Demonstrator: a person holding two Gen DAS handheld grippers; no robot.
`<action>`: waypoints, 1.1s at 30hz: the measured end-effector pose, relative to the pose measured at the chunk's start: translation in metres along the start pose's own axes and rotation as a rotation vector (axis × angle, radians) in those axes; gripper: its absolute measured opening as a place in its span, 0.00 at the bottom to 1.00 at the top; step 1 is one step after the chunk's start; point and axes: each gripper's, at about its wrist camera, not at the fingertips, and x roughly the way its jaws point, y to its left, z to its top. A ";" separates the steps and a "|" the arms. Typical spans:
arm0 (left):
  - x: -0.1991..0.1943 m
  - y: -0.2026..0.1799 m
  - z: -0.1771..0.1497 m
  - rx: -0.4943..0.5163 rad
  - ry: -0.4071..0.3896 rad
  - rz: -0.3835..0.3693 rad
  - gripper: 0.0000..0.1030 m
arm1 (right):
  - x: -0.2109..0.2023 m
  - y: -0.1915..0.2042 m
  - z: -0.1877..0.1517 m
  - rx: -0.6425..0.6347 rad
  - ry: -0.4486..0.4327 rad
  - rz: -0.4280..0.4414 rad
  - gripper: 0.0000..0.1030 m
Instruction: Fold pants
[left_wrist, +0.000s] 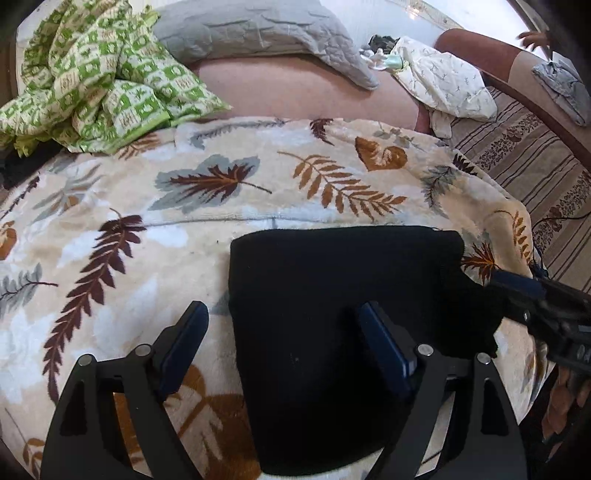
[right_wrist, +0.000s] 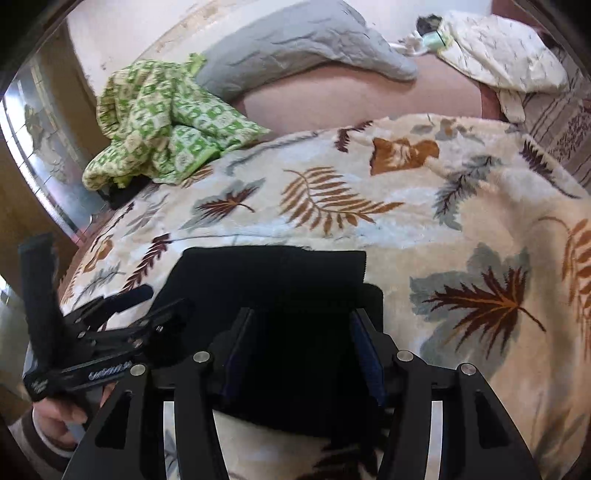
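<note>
Pants (left_wrist: 332, 332), black and folded into a compact block, lay on the leaf-print blanket (left_wrist: 184, 206) in the lower middle of the left wrist frame; in the right wrist view the same dark bundle (right_wrist: 273, 280) sat at lower centre.

Just around it, the left gripper (left_wrist: 284, 332) had its jaws spread wide: one blue-padded finger stood over bare blanket at the pants' left edge, the other over the black cloth itself, neither pinching anything. The right gripper (right_wrist: 303, 332) also straddled the fabric, jaws parted with black cloth between the pads; whether the pads pressed it could not be told. From the left wrist view, the right gripper (left_wrist: 539, 302) came in at the right edge, its tip at the pants' upper right corner. From the right wrist view, the left gripper (right_wrist: 122, 306) showed at lower left, with the person's hand (right_wrist: 59, 413) beneath it.

Farther out, a crumpled green-and-cream patterned cloth (left_wrist: 85, 85) lay at upper left, touching the blanket's far edge. A grey quilted pillow (left_wrist: 258, 33) stretched across the top. At upper right sat a pale printed cloth (left_wrist: 447, 85), beside a striped brown cover (left_wrist: 524, 162).
</note>
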 end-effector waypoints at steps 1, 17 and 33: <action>-0.003 0.000 -0.001 -0.002 -0.002 -0.001 0.83 | -0.005 0.003 -0.003 -0.010 -0.003 0.002 0.53; -0.016 0.015 -0.024 -0.097 0.019 -0.028 0.83 | -0.023 -0.011 -0.045 0.040 0.009 0.030 0.63; -0.019 0.004 -0.029 -0.065 0.024 -0.052 0.83 | -0.014 -0.028 -0.021 0.128 -0.037 0.143 0.10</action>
